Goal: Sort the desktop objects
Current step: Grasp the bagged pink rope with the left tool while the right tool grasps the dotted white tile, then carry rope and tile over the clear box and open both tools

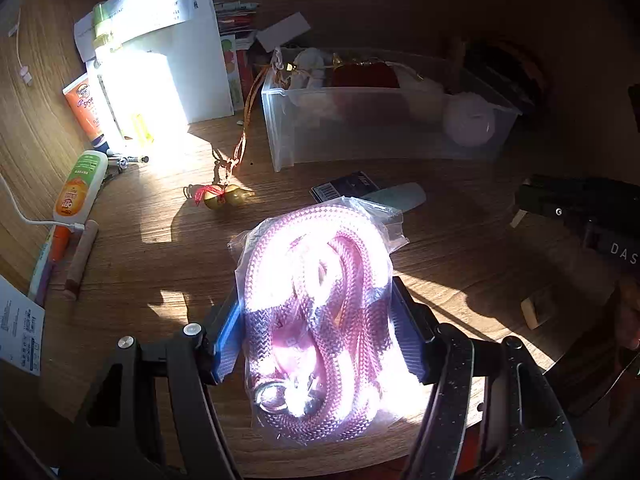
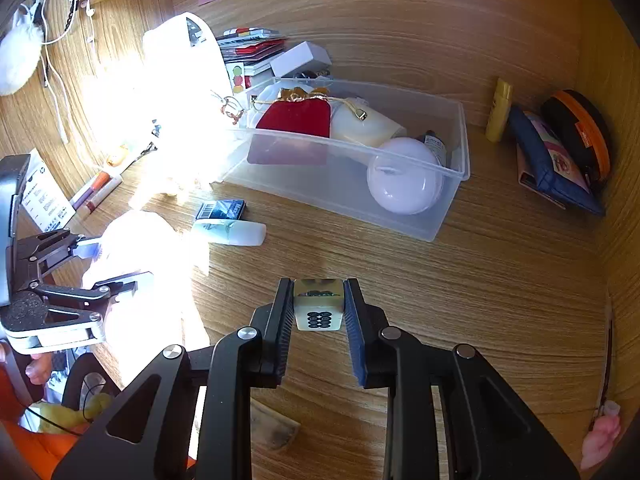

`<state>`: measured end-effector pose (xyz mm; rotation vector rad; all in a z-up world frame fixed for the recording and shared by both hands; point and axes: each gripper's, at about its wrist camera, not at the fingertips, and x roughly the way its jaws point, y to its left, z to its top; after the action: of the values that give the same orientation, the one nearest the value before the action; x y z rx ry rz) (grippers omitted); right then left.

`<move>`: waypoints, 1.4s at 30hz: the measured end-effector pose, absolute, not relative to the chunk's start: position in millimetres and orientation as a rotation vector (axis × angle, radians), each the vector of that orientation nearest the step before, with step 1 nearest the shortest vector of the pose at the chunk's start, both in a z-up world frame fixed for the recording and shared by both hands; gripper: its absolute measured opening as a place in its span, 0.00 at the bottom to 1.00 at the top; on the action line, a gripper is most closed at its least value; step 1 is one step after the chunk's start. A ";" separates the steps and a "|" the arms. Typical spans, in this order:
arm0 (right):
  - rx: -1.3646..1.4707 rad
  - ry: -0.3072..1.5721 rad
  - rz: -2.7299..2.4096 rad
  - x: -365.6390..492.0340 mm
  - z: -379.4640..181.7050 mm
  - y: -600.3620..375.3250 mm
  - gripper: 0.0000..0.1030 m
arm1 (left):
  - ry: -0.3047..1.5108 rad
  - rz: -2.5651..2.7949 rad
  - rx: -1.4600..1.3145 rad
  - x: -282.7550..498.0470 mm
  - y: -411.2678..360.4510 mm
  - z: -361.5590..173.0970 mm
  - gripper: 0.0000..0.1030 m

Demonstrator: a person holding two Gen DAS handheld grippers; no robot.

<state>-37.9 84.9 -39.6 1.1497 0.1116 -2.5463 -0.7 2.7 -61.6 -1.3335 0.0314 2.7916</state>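
Observation:
My left gripper [image 1: 316, 336] is shut on a clear bag of pink rope [image 1: 316, 300] and holds it over the wooden desk. In the right wrist view the left gripper [image 2: 104, 264] shows at the left, washed out by sunlight. My right gripper [image 2: 319, 304] is shut on a mahjong tile [image 2: 319, 308] just above the desk. A clear plastic bin [image 2: 440, 216] stands ahead with a red velvet pouch [image 2: 298, 118], a cream pouch [image 2: 368, 126] and a lilac round case [image 2: 404, 176] inside. The bin also shows in the left wrist view [image 1: 360, 136].
On the desk lie a dark card pack [image 2: 222, 209], a pale green tube [image 2: 232, 233], a gold gourd charm [image 1: 226, 196], sunscreen tubes [image 1: 80, 192] and a white box [image 1: 160, 80]. A yellow tube [image 2: 498, 110] and pouches [image 2: 560, 160] lean at the back right wall.

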 end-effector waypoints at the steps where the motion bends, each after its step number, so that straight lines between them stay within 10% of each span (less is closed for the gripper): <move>1: 1.147 0.108 -2.549 -40.4 -37.5 84.9 0.22 | 0.022 2.796 -1.317 -1.9 1.3 -58.0 0.63; 42: 1.080 0.169 -2.576 -160.4 1.1 65.2 0.22 | -0.122 2.882 -0.974 -159.4 -27.2 25.8 0.58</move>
<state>-160.4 65.2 1.1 1.0802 0.1689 -2.5763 -159.4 -27.2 25.8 -0.9738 -0.1218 2.8819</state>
